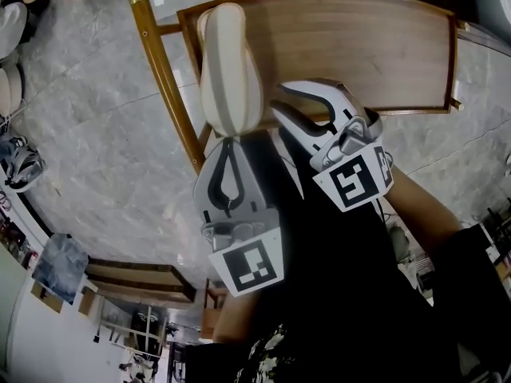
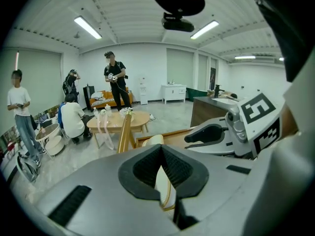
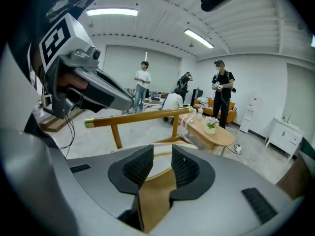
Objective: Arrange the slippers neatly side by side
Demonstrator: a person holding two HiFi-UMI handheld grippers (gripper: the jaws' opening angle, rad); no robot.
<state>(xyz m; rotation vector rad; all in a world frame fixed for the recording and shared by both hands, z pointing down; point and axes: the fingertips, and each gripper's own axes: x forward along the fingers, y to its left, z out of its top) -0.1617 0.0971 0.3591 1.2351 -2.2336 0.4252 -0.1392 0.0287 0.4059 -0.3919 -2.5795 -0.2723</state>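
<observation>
A cream slipper [image 1: 230, 62] lies lengthwise on the left end of a wooden board [image 1: 359, 54]. My left gripper [image 1: 231, 140] is shut, with its tips at the slipper's near end. The frames do not show whether they pinch its edge. In the left gripper view the slipper [image 2: 155, 141] shows past the closed jaws of the left gripper [image 2: 161, 149]. My right gripper [image 1: 277, 100] stands open just right of the slipper and points at its side. In the right gripper view the right gripper [image 3: 161, 155] has wood and a strip of the slipper [image 3: 161, 163] in its gap. No second slipper is in view.
A wooden rail with a brass cap [image 1: 164, 62] runs along the board's left side, close to the slipper. Grey stone floor [image 1: 96, 134] surrounds the furniture. Shoes [image 1: 20, 166] lie at the far left. Several people stand or sit near a low round table [image 2: 118, 122].
</observation>
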